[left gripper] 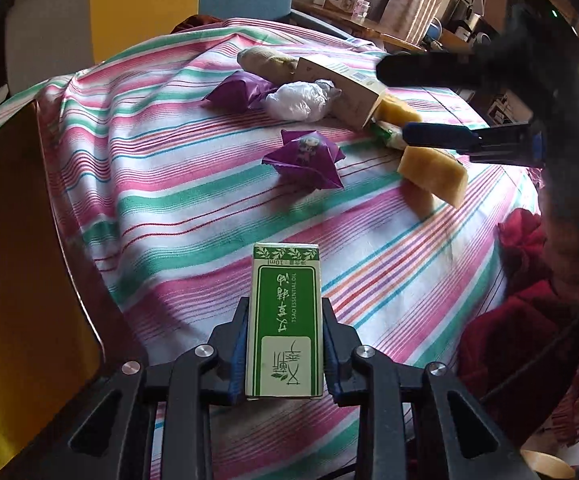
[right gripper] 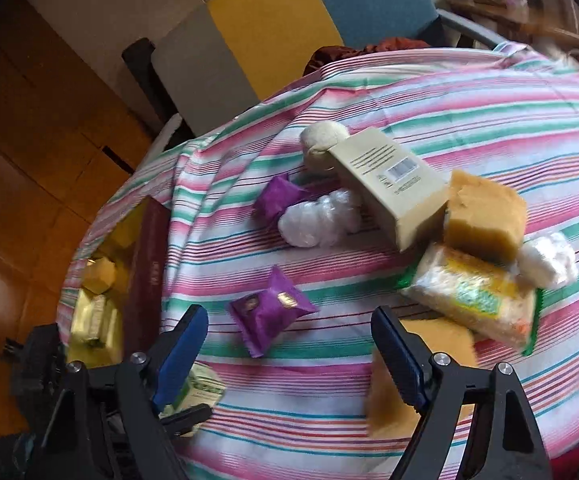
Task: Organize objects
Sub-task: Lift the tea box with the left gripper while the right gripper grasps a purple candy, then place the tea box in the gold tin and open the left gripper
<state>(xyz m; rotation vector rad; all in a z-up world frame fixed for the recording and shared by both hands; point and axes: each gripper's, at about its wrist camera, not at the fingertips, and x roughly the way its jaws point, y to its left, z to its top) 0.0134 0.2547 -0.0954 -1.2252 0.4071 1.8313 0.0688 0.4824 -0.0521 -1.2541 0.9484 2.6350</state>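
Left wrist view: left tool (left gripper: pixel 285 354) pinching a green-and-white essential oil box (left gripper: pixel 285 320) upright above the striped counter (left gripper: pixel 193 216), gold-lined box (left gripper: pixel 17 280) at left; likely bound there; risk of slipping, since only the lower half sits between the pads. Right wrist view: right tool (right gripper: pixel 289 352) spread wide, nothing pinched, yellow sponge (right gripper: pixel 417 384) touching the right finger, purple packet (right gripper: pixel 269 308) just ahead; easy to nudge the sponge aside or catch the noodle packet (right gripper: pixel 473 300) by mistake in this crowded cluster.
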